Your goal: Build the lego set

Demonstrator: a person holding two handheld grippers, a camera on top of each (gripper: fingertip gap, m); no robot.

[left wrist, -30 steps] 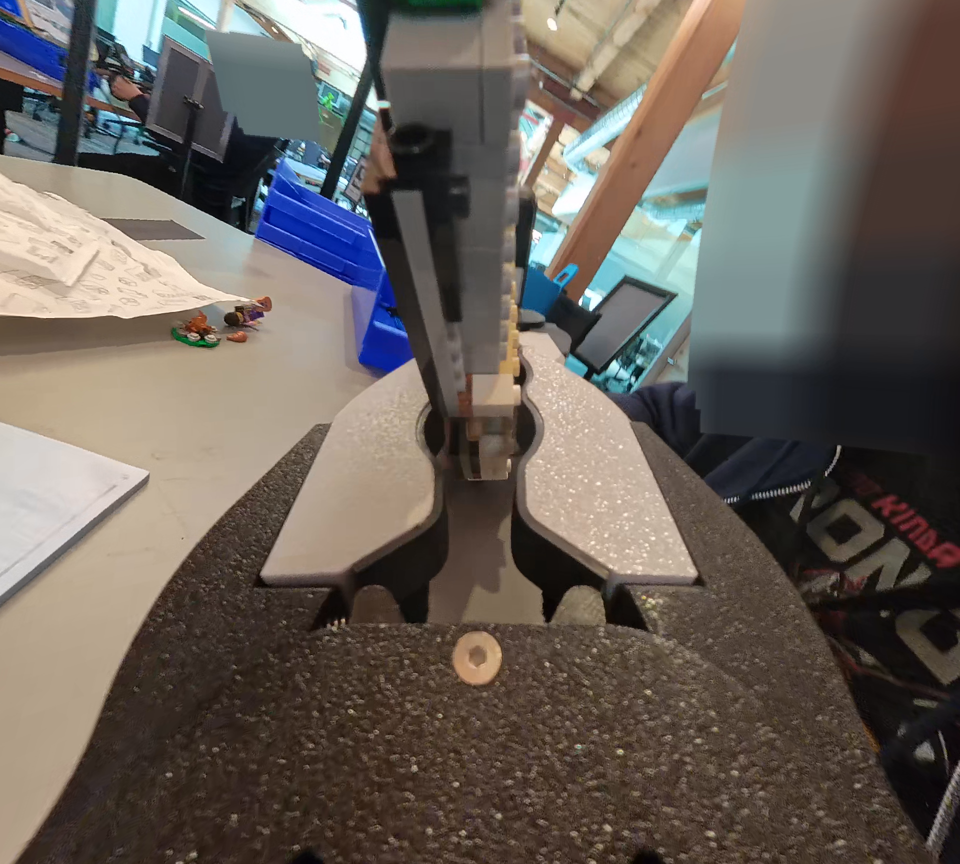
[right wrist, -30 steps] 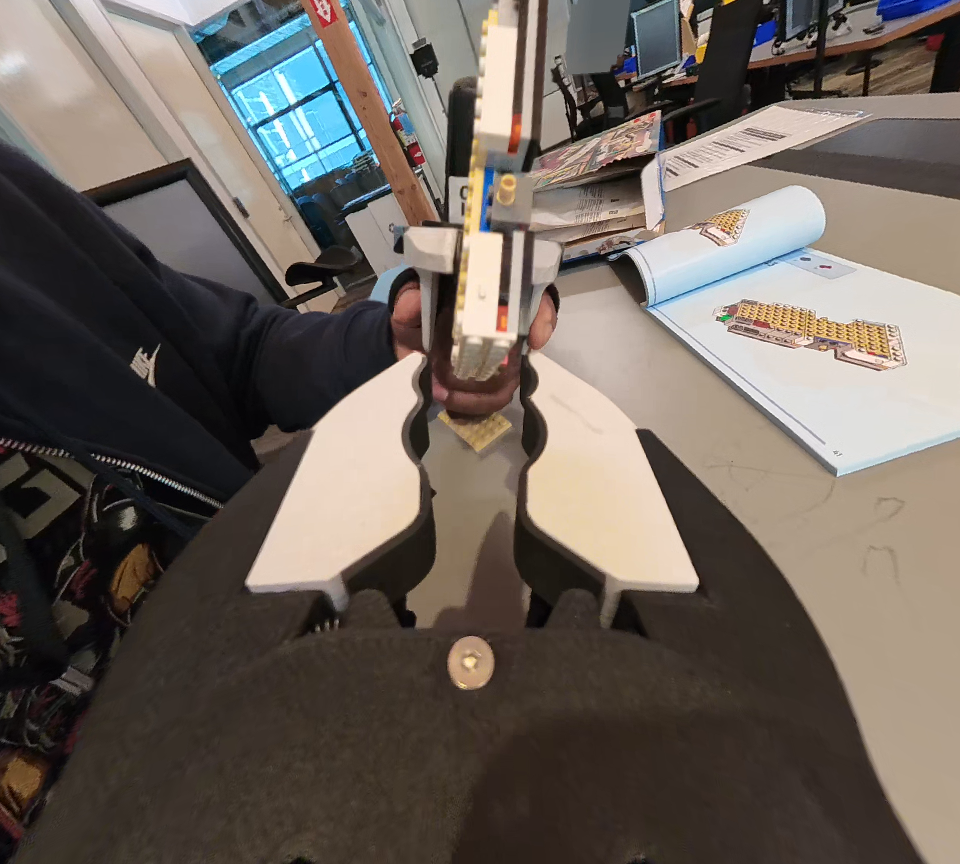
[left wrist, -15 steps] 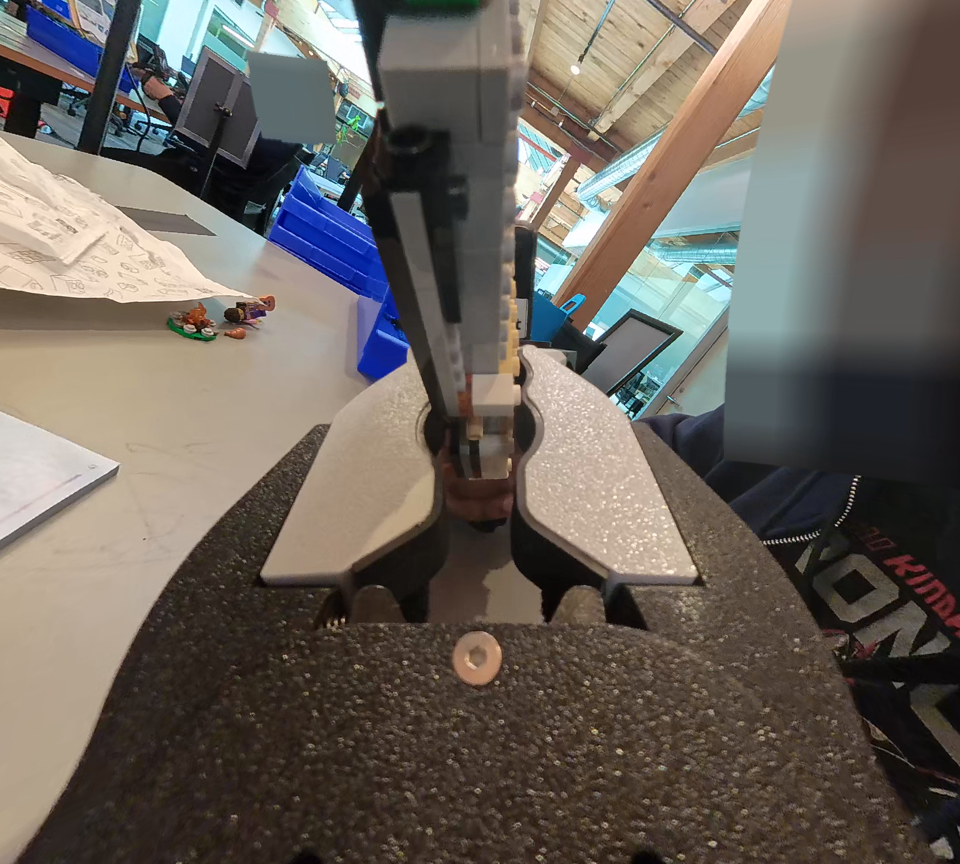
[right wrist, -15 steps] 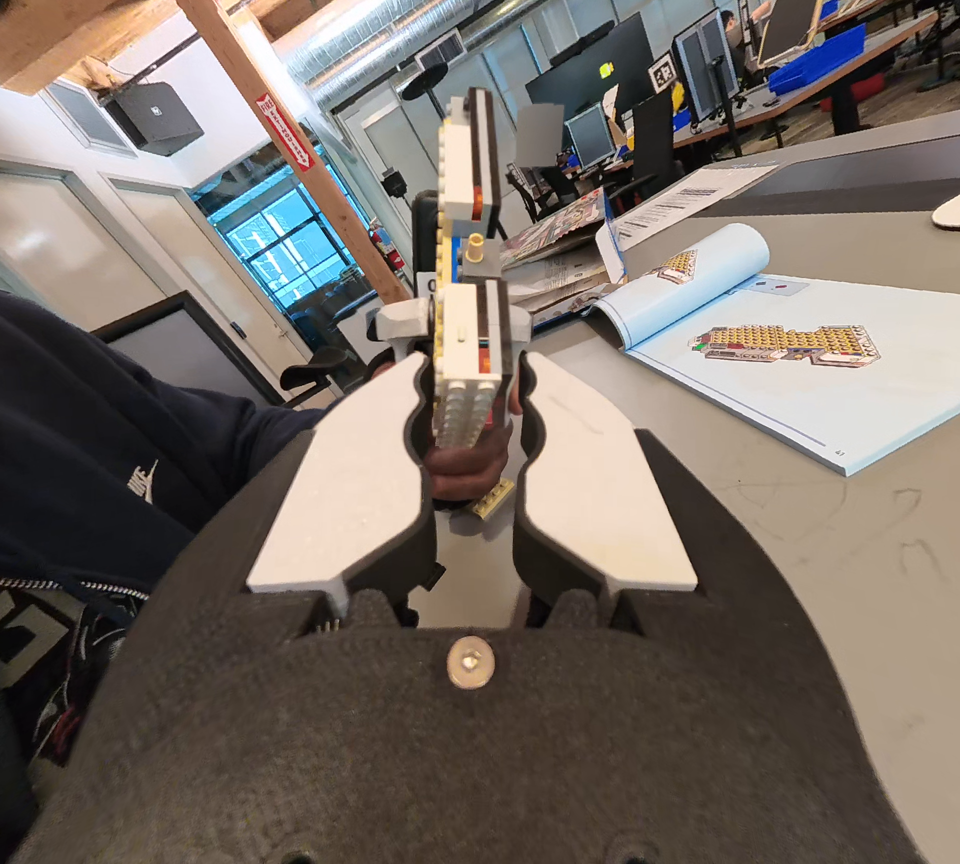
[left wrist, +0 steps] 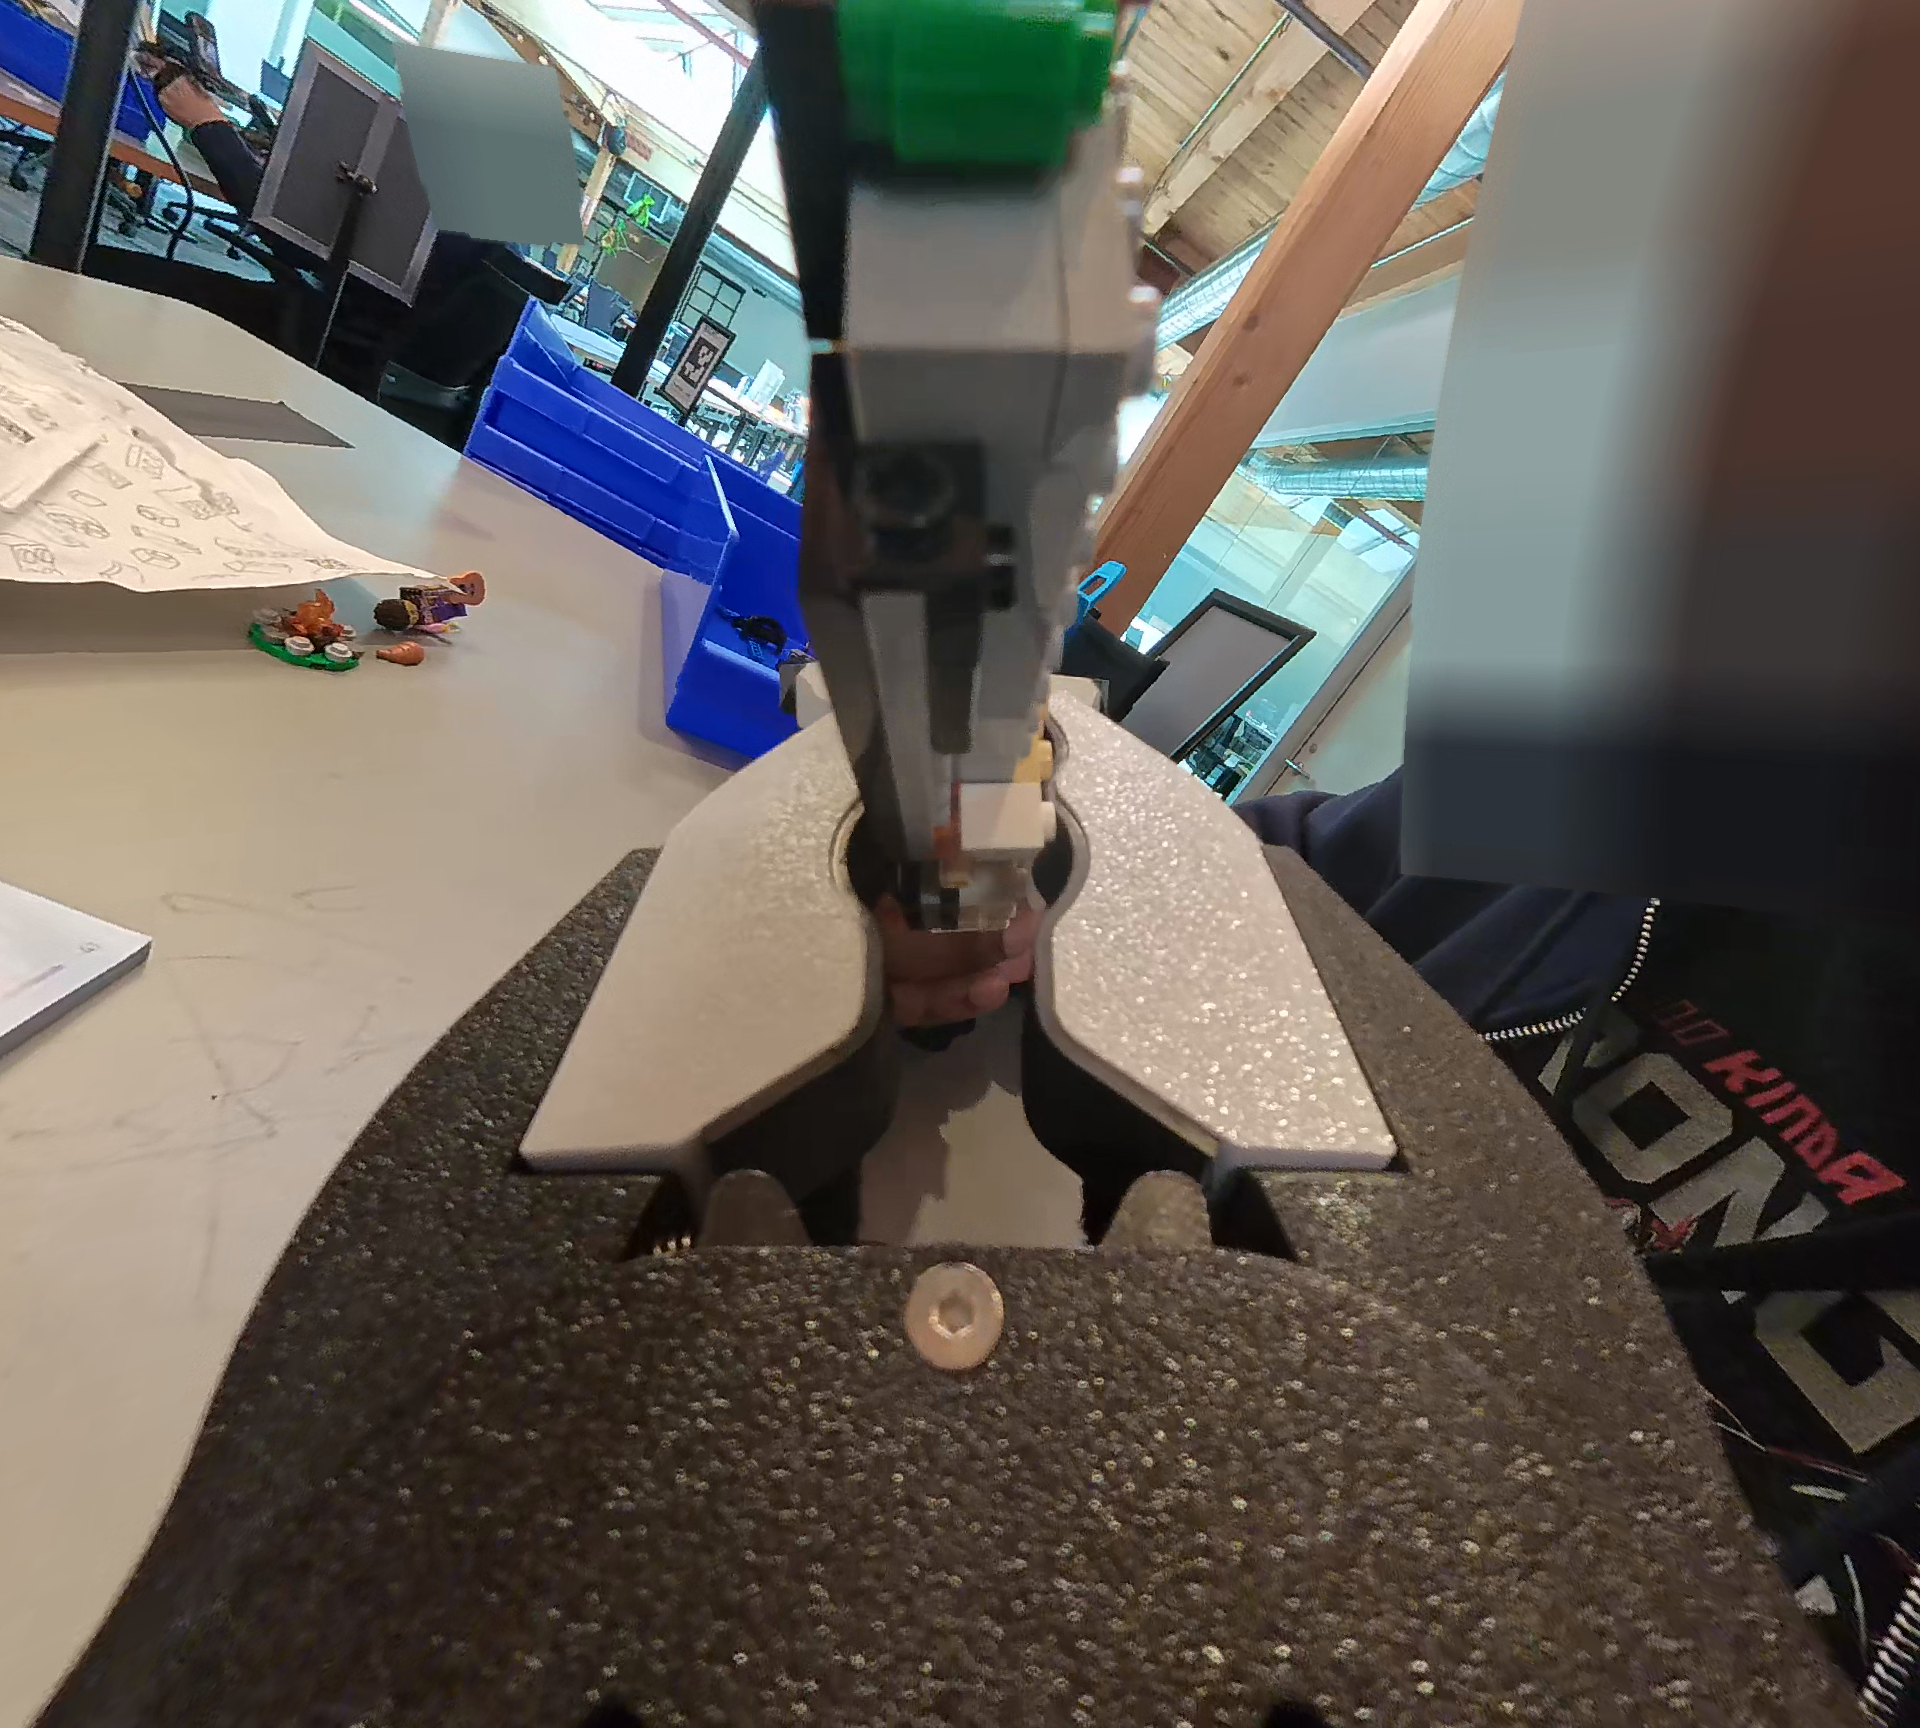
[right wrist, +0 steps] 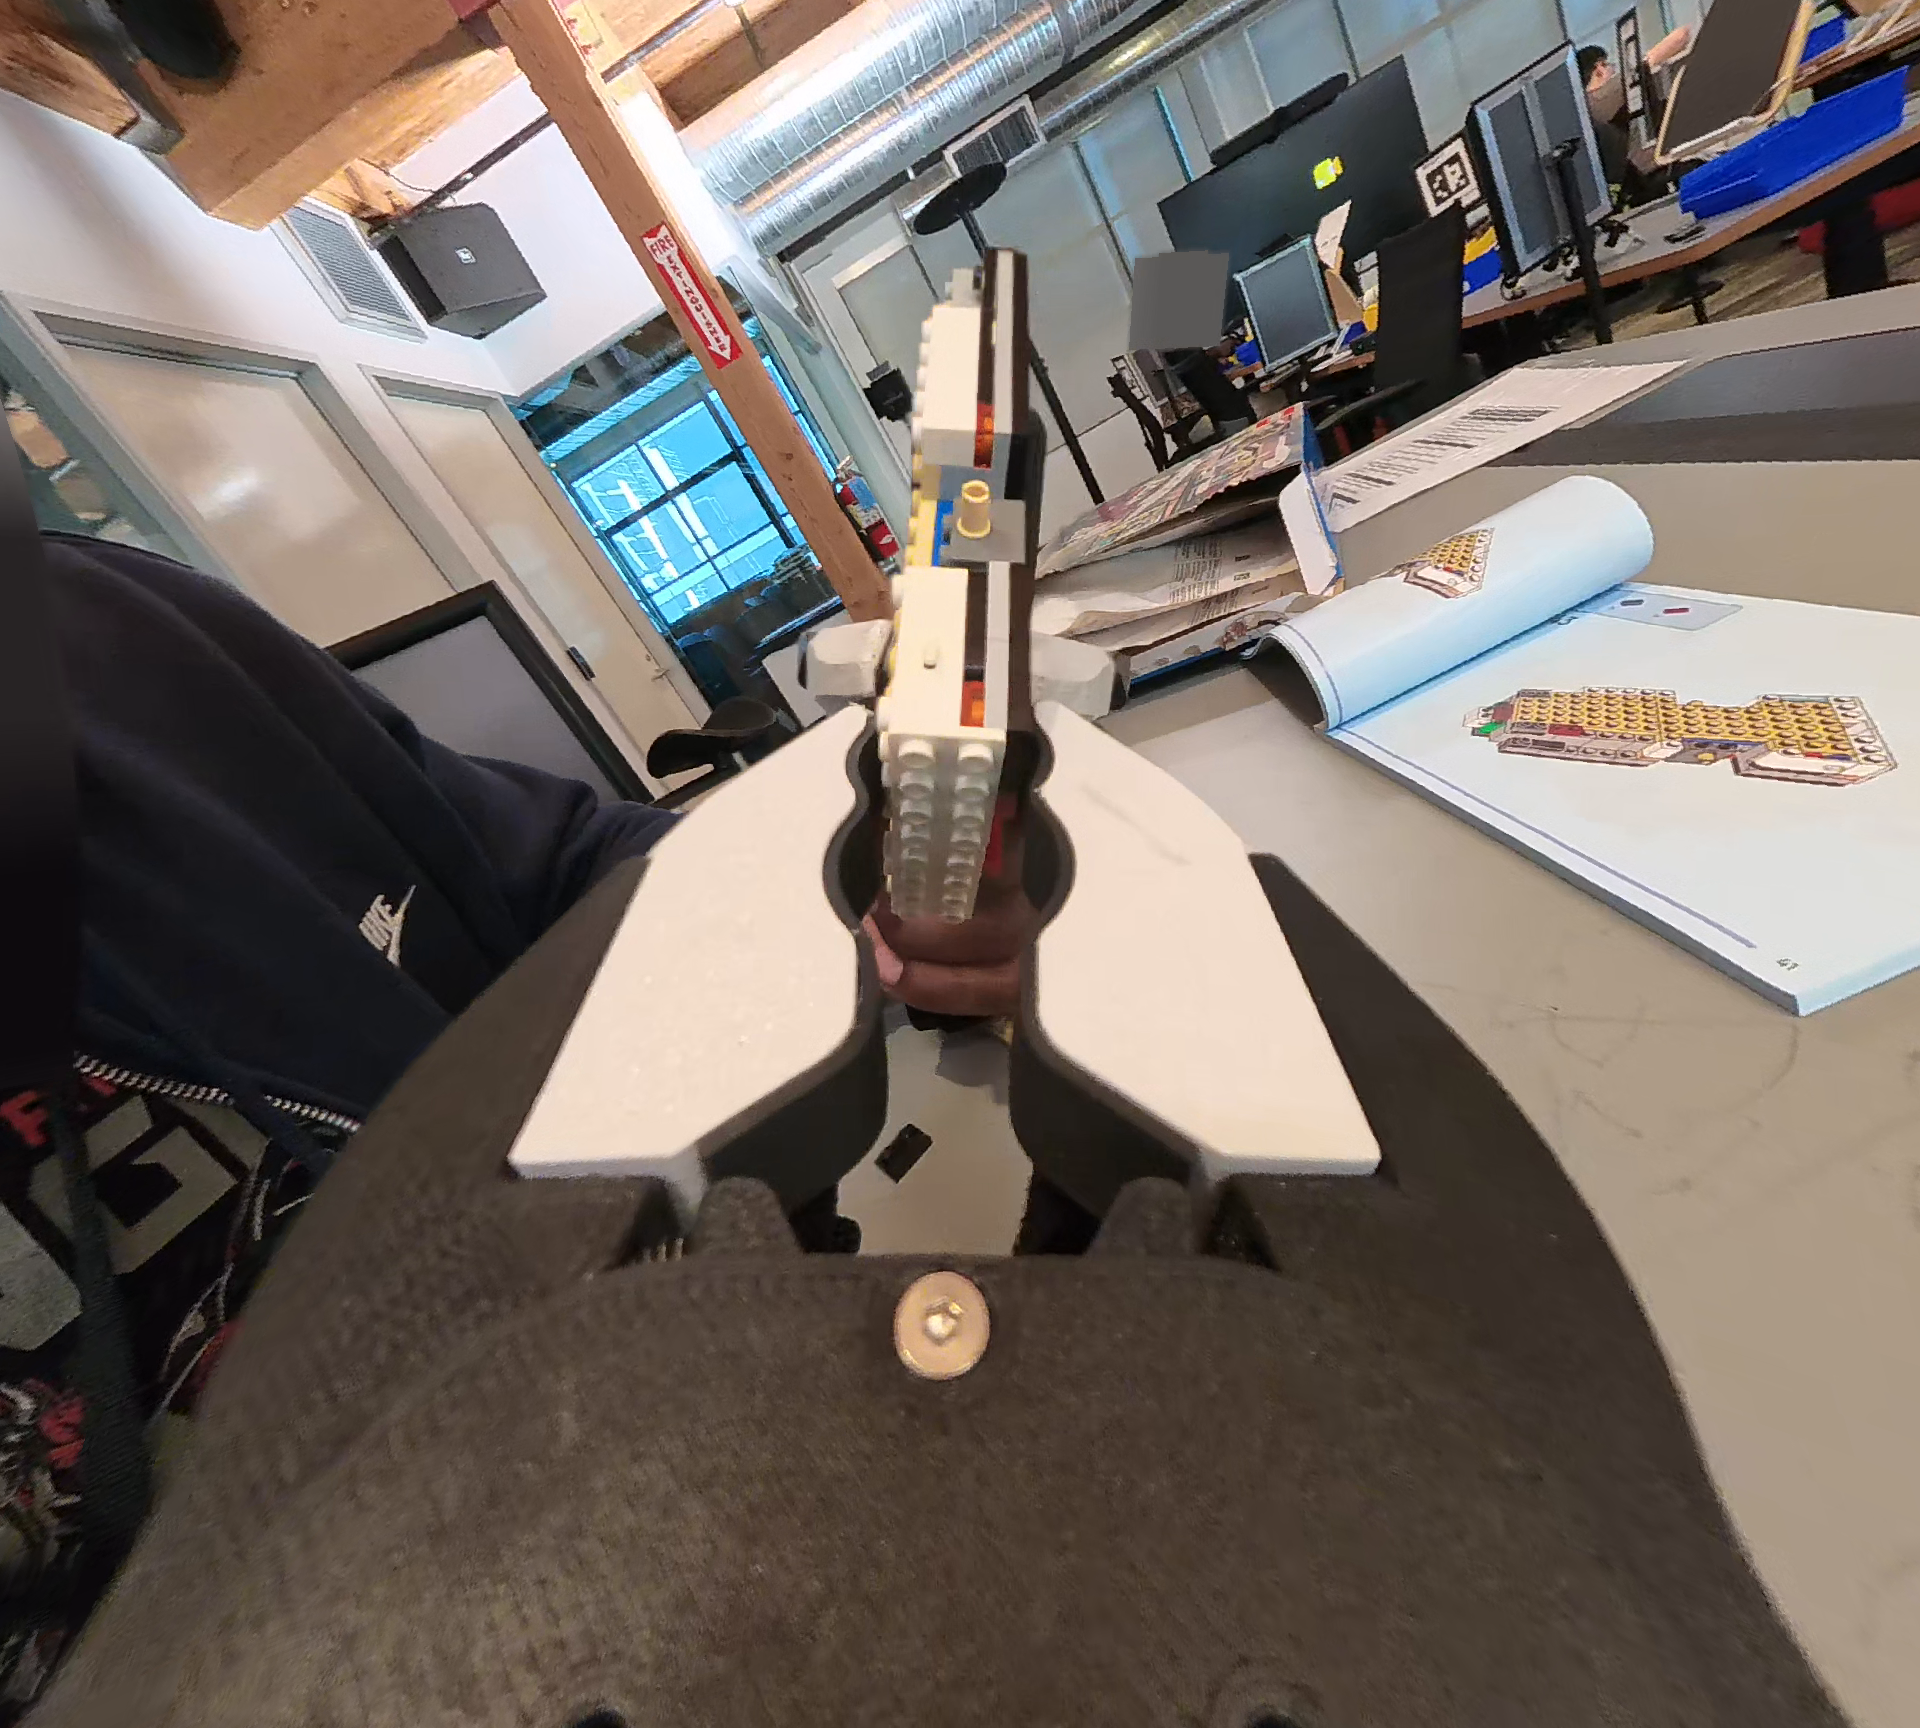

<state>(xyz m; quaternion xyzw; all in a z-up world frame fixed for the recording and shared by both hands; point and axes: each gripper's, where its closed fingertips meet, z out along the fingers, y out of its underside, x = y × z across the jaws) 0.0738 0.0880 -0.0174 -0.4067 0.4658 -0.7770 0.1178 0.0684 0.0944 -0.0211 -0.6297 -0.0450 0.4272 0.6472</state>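
A long brick model, grey and black with a green brick (left wrist: 966, 47) near its far end, stands up between my left gripper's (left wrist: 951, 743) fingers, which are shut on its lower end. The same model (right wrist: 945, 670) shows in the right wrist view as white, tan and brown plates. My right gripper (right wrist: 951, 733) is shut on its near end. The left gripper's grey fingertips (right wrist: 842, 670) clamp the model just beyond mine. A hand (right wrist: 956, 961) shows under the model. The model is held in the air above the grey table (left wrist: 312, 847).
Blue bins (left wrist: 623, 473), a printed sheet (left wrist: 125, 515) and a small figure with loose pieces (left wrist: 353, 624) lie at the left. An open instruction booklet (right wrist: 1621, 743) and a box with papers (right wrist: 1195, 515) lie at the right. A person in a dark hoodie (right wrist: 260, 795) sits close. Left and right tips are no more than a few centimetres apart.
My right gripper's fingers have closed in onto the model, which earlier stood loose between them. Both grippers have tilted upward with the model. The left grasp is unchanged.
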